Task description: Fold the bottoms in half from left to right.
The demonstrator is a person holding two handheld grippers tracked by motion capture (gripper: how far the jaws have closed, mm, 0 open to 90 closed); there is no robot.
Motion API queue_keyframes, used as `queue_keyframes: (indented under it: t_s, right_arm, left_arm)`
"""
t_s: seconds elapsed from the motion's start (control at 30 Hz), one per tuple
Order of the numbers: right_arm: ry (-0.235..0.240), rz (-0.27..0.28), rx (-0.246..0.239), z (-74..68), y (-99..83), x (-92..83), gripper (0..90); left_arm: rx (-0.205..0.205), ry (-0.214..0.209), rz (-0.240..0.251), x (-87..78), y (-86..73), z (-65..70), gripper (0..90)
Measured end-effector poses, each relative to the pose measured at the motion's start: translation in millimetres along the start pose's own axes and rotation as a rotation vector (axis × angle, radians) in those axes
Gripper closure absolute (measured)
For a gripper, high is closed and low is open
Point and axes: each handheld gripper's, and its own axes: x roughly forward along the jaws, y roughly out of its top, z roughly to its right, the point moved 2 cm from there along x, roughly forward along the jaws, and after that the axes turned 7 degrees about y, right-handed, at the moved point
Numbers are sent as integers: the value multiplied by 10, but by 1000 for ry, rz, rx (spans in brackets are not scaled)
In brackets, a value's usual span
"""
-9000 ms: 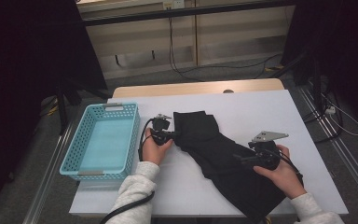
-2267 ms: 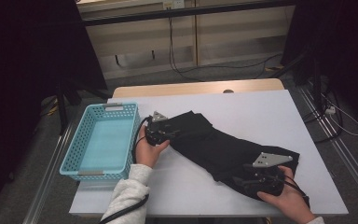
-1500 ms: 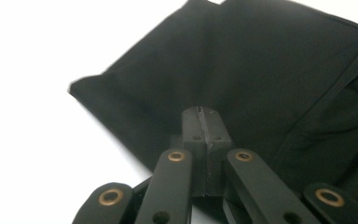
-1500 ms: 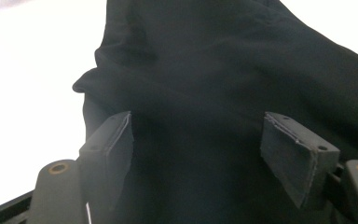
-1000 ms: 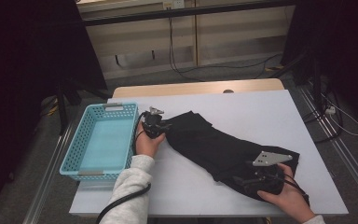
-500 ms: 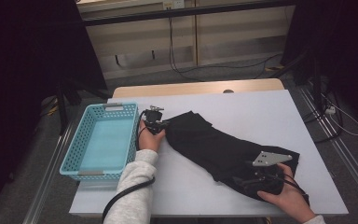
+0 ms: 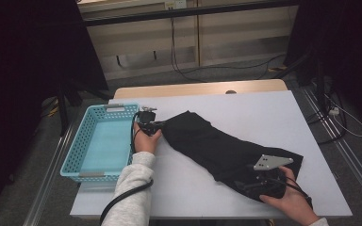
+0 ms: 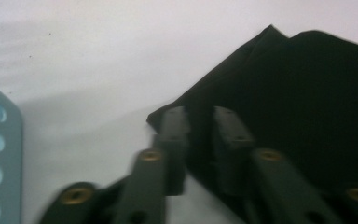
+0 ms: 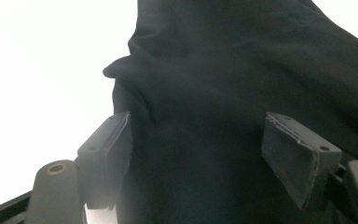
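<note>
A long black cloth (image 7: 217,146) lies slantwise across the white table (image 7: 264,108), from near the basket to the front right. My left gripper (image 7: 158,126) is at its upper left corner. In the left gripper view that gripper (image 8: 200,126) has just been opening its jaws, and the cloth's (image 8: 307,93) corner lies in the narrow gap between the pads. My right gripper (image 7: 244,181) rests on the cloth's lower right end under its grey plate. In the right gripper view it (image 9: 200,140) stands wide open, with the cloth (image 9: 214,70) spread between and under the pads.
A light blue plastic basket (image 7: 75,155) stands at the table's left edge, just left of my left hand. Bare table lies behind the cloth and in front of its middle. Cables and rails run on the floor beyond the table's edges.
Since the earliest frame the right gripper has drawn the cloth out long toward the front right. Over the last second both hands have stayed almost where they were.
</note>
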Motion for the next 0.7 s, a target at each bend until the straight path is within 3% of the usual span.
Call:
queue_keyframes:
  t_s: [0.03,0.07,0.1,0.17,0.27,0.33,0.47,0.57,0.7]
  right_arm:
    - [0,1,1,1,0,-2,249]
    - [-2,4,1,6,3,-6,248]
    - [-5,4,1,8,4,-8,248]
    - [-6,2,0,11,2,-2,247]
    - [-5,-4,2,10,-1,5,247]
    - [-4,-3,-2,4,3,6,247]
    - [0,-7,-1,4,-6,17,246]
    - [1,-10,1,6,-12,19,245]
    - [3,-10,-2,-2,-10,20,244]
  left_arm:
    - [-10,1,0,-17,5,-4,599]
    - [-2,-3,8,-33,14,7,486]
    - [23,-11,16,-49,23,33,446]
    - [69,-31,10,-77,37,83,438]
    - [98,-77,31,-59,43,189,397]
    - [148,-88,24,-17,28,247,355]
    - [182,-90,2,81,-32,324,399]
    - [178,-87,12,121,-50,349,420]
    - [199,-74,-2,105,-22,359,586]
